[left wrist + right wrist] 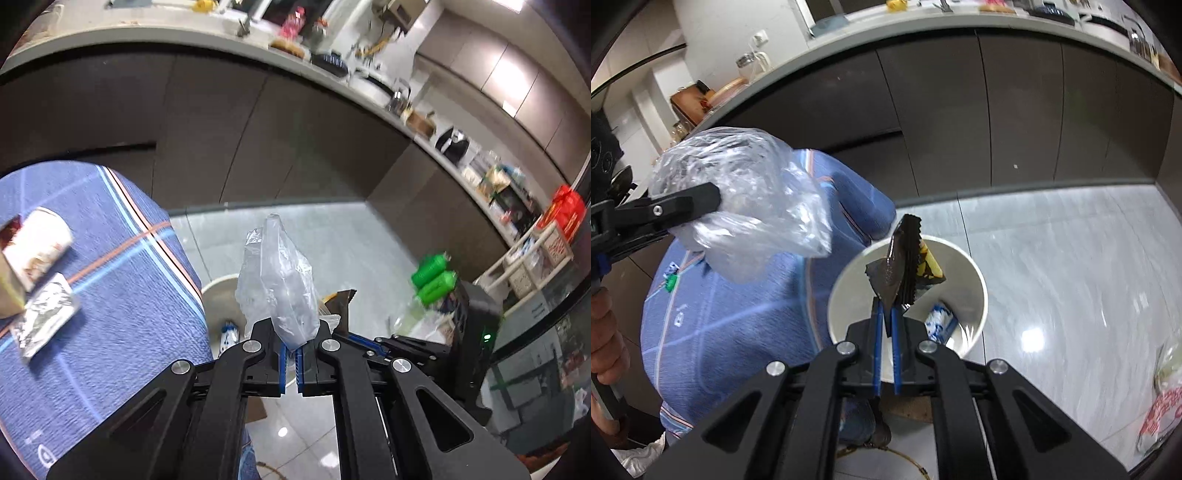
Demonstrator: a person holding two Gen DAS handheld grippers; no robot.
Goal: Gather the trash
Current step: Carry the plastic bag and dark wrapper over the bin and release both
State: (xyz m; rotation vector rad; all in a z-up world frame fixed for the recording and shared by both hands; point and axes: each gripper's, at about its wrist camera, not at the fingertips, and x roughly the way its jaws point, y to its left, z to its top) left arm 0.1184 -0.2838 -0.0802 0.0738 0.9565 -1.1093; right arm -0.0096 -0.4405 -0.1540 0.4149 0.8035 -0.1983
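blue plaid tablecloth [122, 295], grey tile floor [1071, 258]; left gripper [291, 354] clamping clear bag [280, 280], right gripper [886, 332] clamping dark wrapper [901, 266]

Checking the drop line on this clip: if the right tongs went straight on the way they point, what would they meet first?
Most likely the white bin: the right tongs, shut on a dark wrapper, aim into its open mouth, where a blue-and-white packet lies. Depth is unclear.
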